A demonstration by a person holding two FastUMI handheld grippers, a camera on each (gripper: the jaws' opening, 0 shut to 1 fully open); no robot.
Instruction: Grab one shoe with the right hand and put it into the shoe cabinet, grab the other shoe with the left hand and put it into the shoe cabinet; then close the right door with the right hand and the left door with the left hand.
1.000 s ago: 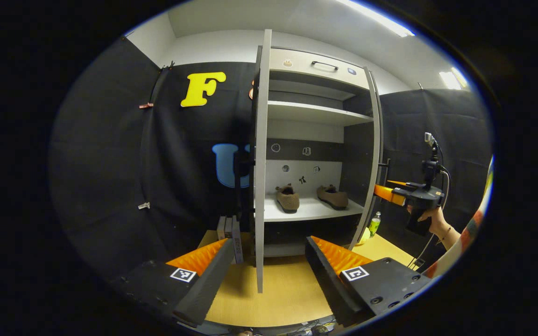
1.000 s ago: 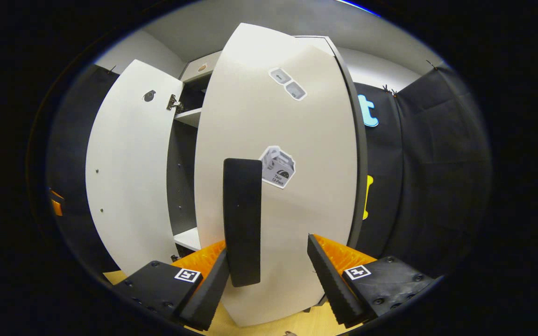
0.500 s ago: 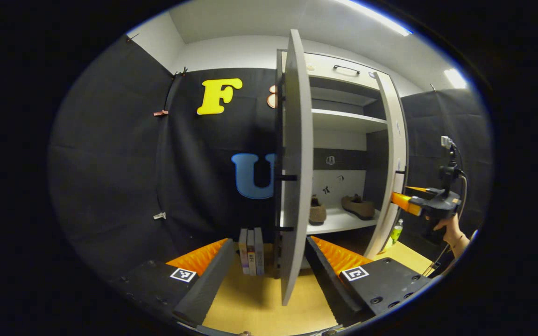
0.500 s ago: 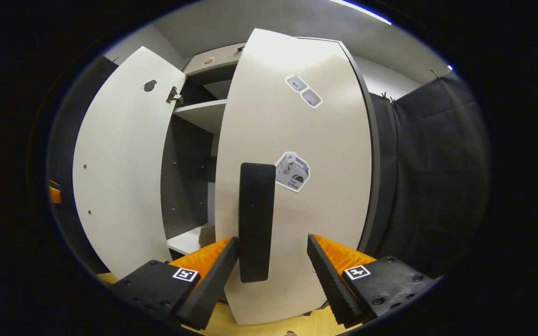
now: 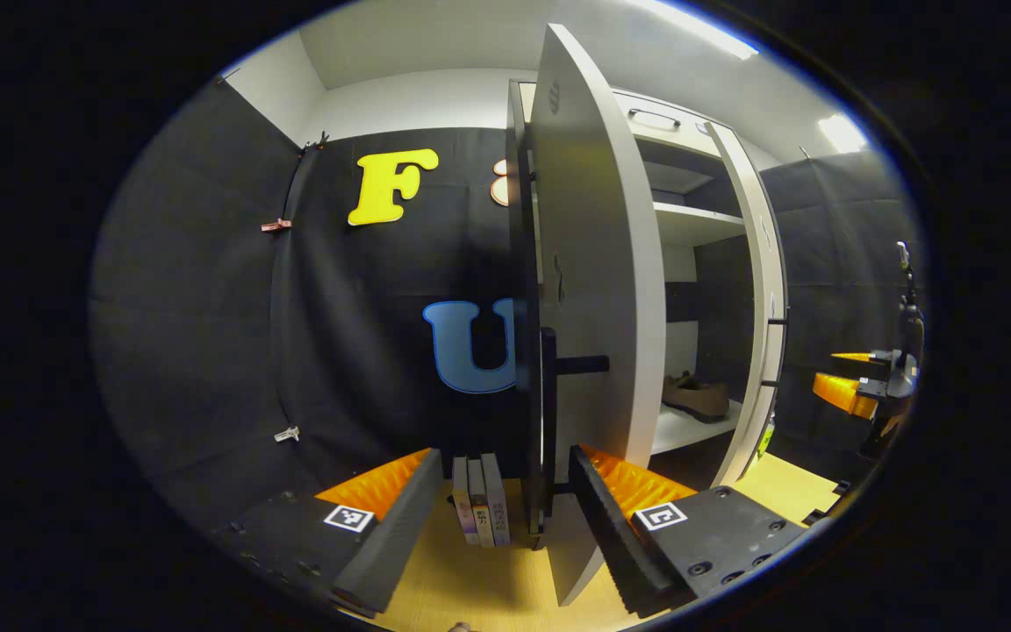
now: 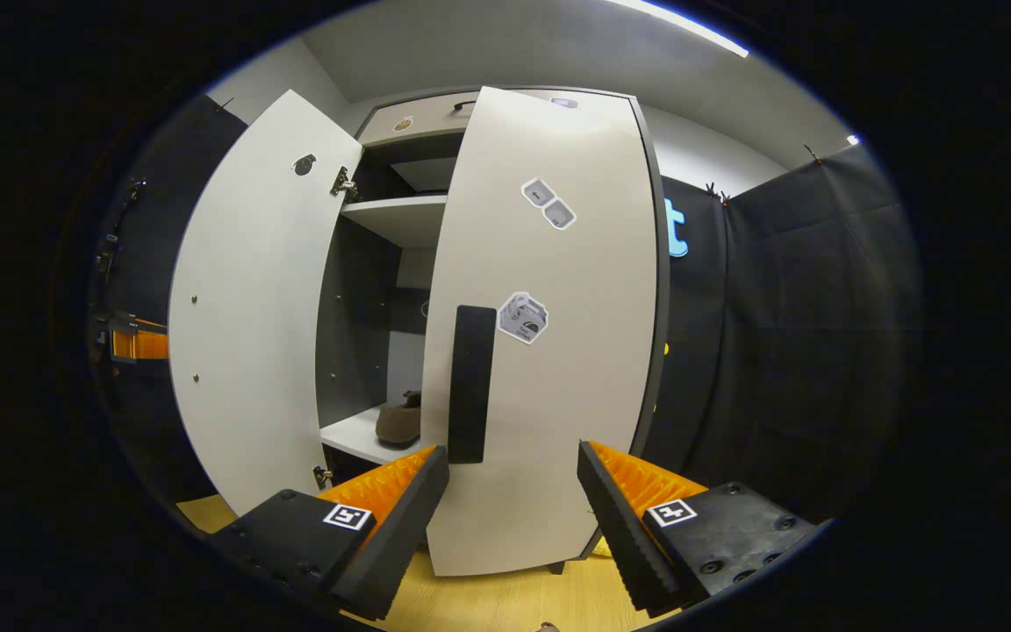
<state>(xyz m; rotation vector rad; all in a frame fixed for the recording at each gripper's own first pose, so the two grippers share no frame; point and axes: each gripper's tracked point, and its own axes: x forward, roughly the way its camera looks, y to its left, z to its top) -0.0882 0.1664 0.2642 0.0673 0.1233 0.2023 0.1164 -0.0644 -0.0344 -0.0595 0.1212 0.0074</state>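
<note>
The shoe cabinet [image 6: 409, 118] stands ahead of both grippers with its two doors part-way shut. In the left gripper view the left door [image 5: 589, 263] now shows more of its pale face than half a second ago, when it stood nearly edge-on; its lower edge runs down between the fingers of the left gripper [image 5: 498, 513], which is spread wide and pinches nothing, and the door's dark handle [image 5: 549, 430] stands just above that gap. Past the door to the right, the opening has narrowed, so one brown shoe [image 5: 697, 397] shows on the white shelf [image 5: 681, 428] where two were seen before. Three books [image 5: 481, 499] stand upright on the floor just ahead of the left gripper, left of the door. In the right gripper view the right door [image 6: 549, 351] sits farther from the right gripper [image 6: 512, 518] than earlier; its black handle [image 6: 471, 383] no longer reaches down between the fingers, which are spread apart and hold nothing. Left of that door a shoe [image 6: 400, 423] lies on the shelf.
</note>
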